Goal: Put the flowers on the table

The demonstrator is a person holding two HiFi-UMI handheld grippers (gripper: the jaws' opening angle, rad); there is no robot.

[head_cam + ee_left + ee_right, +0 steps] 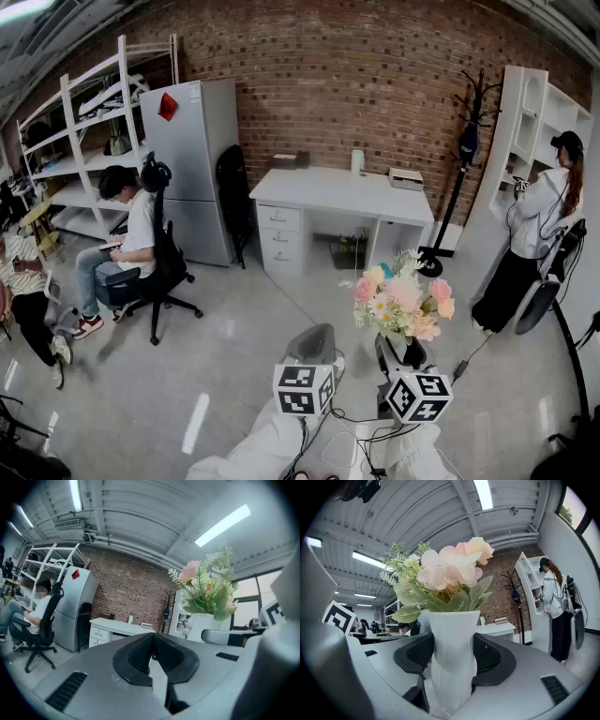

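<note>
A bunch of pink, cream and white flowers [403,305] stands upright in a white ribbed vase [452,658]. My right gripper [452,656] is shut on the vase's body, with its black pads against both sides, and holds it above the floor. In the left gripper view the flowers [206,588] show to the right. My left gripper [152,641] is shut with nothing between its jaws and sits just left of the right one [401,361]. The white table [342,192], a desk with drawers, stands ahead against the brick wall, some way beyond both grippers.
A grey fridge [192,159] and white shelving [84,122] stand at the left. A person sits on an office chair [155,272] at left. Another person [539,225] stands at the right by a shelf. A coat stand [459,169] is right of the desk, which carries a box [406,178].
</note>
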